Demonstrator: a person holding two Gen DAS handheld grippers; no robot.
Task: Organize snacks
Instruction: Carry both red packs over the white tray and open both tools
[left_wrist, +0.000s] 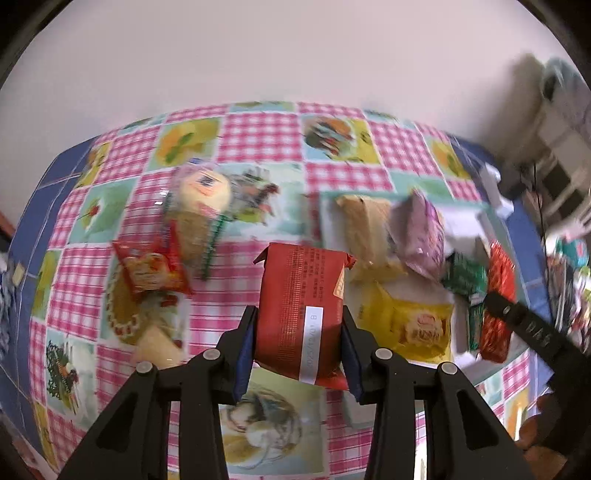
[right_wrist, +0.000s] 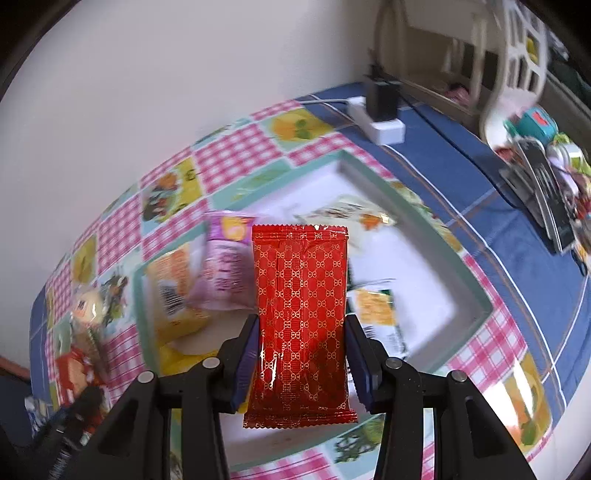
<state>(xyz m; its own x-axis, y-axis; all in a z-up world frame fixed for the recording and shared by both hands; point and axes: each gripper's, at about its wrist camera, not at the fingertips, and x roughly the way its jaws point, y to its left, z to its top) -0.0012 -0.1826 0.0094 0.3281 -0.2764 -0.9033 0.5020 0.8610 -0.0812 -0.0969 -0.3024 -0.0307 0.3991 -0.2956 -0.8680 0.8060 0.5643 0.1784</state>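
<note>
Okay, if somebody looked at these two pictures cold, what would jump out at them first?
A shiny red foil snack packet with a gold pattern, clamped upright in the right gripper above the white tray. Next, a plain red wrapper with a white date strip, pinched in the left gripper over the pink checked tablecloth.

A plain pale wall (left_wrist: 295, 48) rose behind the table, whose pink-checked patchwork cloth (left_wrist: 258, 136) overlay a blue one (right_wrist: 461, 177)

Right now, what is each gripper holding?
Left gripper: closed on a red snack packet.
Right gripper: closed on a red patterned packet.
</note>
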